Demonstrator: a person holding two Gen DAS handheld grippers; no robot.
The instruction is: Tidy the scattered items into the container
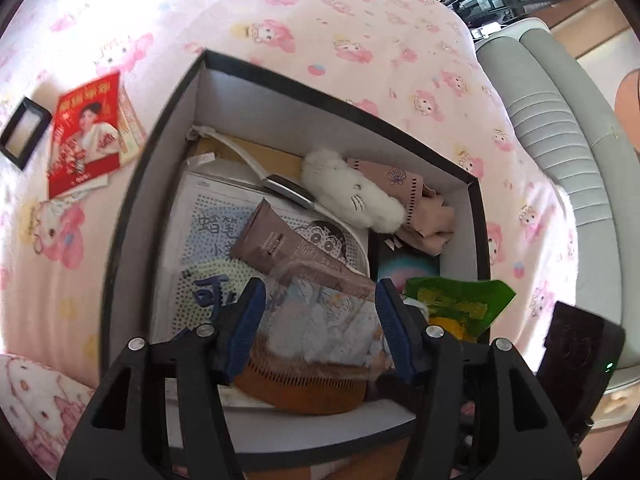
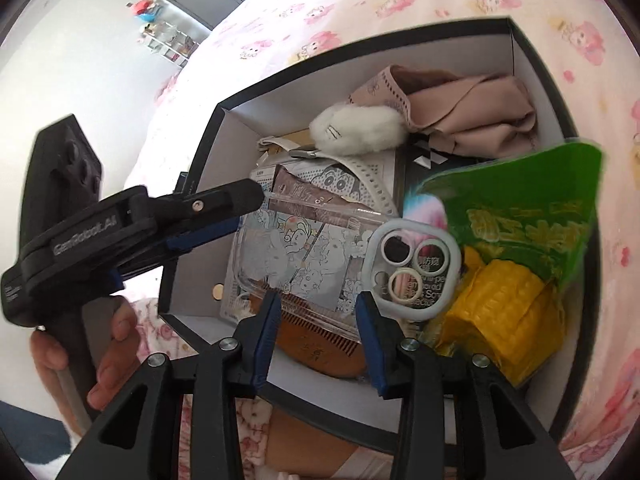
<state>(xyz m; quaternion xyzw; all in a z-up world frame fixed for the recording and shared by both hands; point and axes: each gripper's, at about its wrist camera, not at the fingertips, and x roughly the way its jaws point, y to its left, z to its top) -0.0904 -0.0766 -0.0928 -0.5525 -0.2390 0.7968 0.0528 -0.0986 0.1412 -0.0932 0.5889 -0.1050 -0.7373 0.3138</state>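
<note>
A black box with white inner walls [image 1: 280,92] [image 2: 224,128] sits on the pink bed. It holds a white plush [image 1: 352,196] [image 2: 360,128], a beige cloth [image 2: 472,108], a brown tube [image 1: 276,240], a wooden comb [image 1: 304,388] [image 2: 320,344], a green and yellow snack bag [image 1: 456,304] [image 2: 516,236] and a clear cartoon phone case [image 1: 320,320] [image 2: 320,256]. My left gripper [image 1: 320,320] is open, its fingers either side of the case. In the right wrist view the left gripper [image 2: 256,204] touches the case's far edge. My right gripper [image 2: 318,320] is open over the case's near edge.
A red booklet [image 1: 86,132] and a small black frame [image 1: 24,132] lie on the bed left of the box. A grey padded headboard [image 1: 560,152] runs along the right. A pink patterned pillow [image 1: 36,408] lies at the lower left.
</note>
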